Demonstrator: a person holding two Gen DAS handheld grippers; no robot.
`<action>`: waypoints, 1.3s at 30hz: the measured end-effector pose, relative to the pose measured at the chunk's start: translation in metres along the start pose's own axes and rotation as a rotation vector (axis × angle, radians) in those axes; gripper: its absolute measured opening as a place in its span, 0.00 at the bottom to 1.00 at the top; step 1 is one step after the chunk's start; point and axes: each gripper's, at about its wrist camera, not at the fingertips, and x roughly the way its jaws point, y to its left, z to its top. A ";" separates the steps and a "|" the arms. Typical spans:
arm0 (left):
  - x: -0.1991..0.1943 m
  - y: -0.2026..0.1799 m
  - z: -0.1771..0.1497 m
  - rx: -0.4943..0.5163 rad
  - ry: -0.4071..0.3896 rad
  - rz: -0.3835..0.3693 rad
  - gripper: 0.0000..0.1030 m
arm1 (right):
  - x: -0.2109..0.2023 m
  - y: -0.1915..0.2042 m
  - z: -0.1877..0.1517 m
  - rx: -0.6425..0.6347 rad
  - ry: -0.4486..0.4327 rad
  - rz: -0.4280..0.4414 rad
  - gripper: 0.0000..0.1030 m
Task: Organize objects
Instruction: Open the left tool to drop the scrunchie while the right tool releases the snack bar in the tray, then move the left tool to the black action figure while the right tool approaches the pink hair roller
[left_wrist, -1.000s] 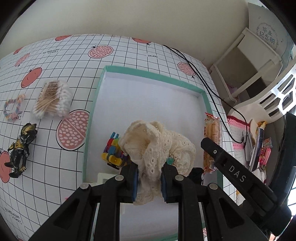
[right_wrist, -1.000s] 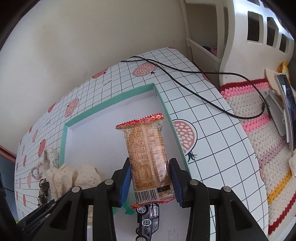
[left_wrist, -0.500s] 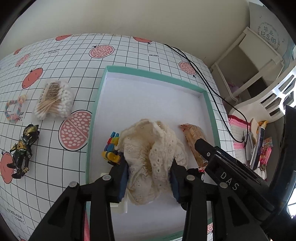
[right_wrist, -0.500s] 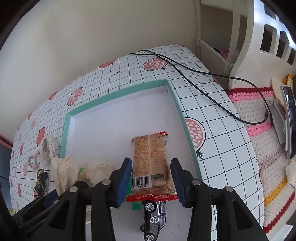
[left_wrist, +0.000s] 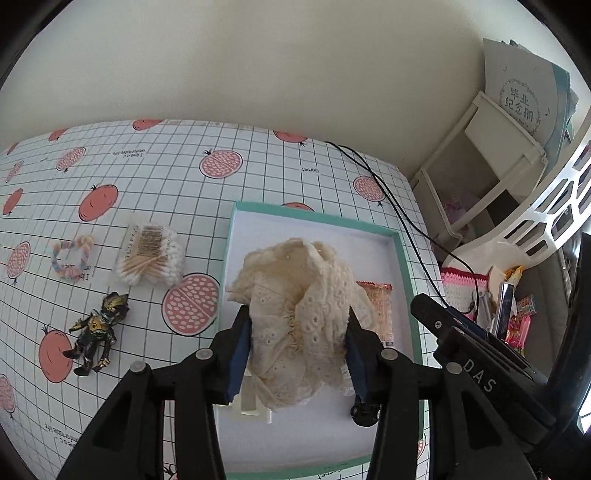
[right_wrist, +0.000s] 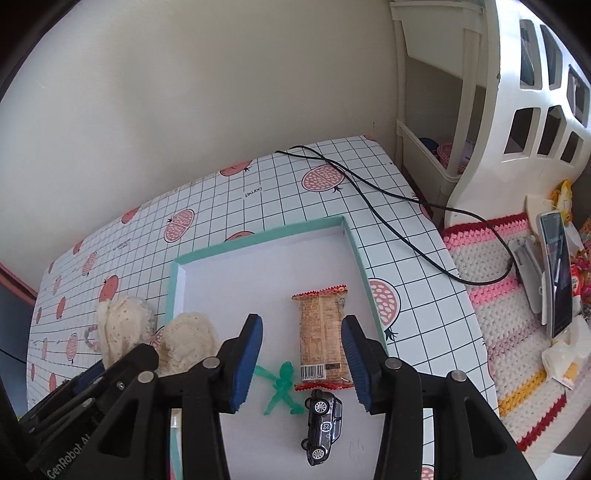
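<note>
The right gripper (right_wrist: 302, 360) is pulling back and spreading its blue pads wide, and the snack packet (right_wrist: 320, 338) that was pinched between them a second ago is now lying loose on the floor of the tray (right_wrist: 258, 238), just inside the right-hand pad, held by nothing. The left gripper (left_wrist: 297, 349) is opening too; its jaws are standing far wider than a second ago, and the cream lace cloth (left_wrist: 299, 306) is sitting bunched between them over the tray. Whether the pads are pressing on it is not clear.

That cloth is soft eyelet fabric, crumpled into a rounded heap with scalloped edges. The packet is a flat, glossy orange-brown rectangle with crimped red ends and a barcode at the end nearer the gripper. Just below it a small dark toy car (right_wrist: 322, 428) is resting, with a translucent green figure (right_wrist: 281, 384) beside it, under the right gripper's fingers.

Out to the left of the left gripper, off the tray, a bag of cotton swabs (left_wrist: 149, 254), a pastel twisted ring (left_wrist: 72, 256) and a black-and-gold action figure (left_wrist: 98, 334) are lying on the gridded tablecloth (left_wrist: 166, 177).
</note>
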 end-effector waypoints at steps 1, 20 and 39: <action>-0.001 0.002 0.003 0.001 -0.010 0.014 0.49 | -0.002 0.001 0.001 -0.012 -0.003 0.006 0.47; 0.005 0.044 0.004 -0.038 0.003 0.148 0.60 | 0.025 0.015 -0.013 -0.154 0.070 0.020 0.61; 0.008 0.083 0.004 -0.047 -0.027 0.335 0.97 | 0.029 0.030 -0.020 -0.295 0.018 0.062 1.00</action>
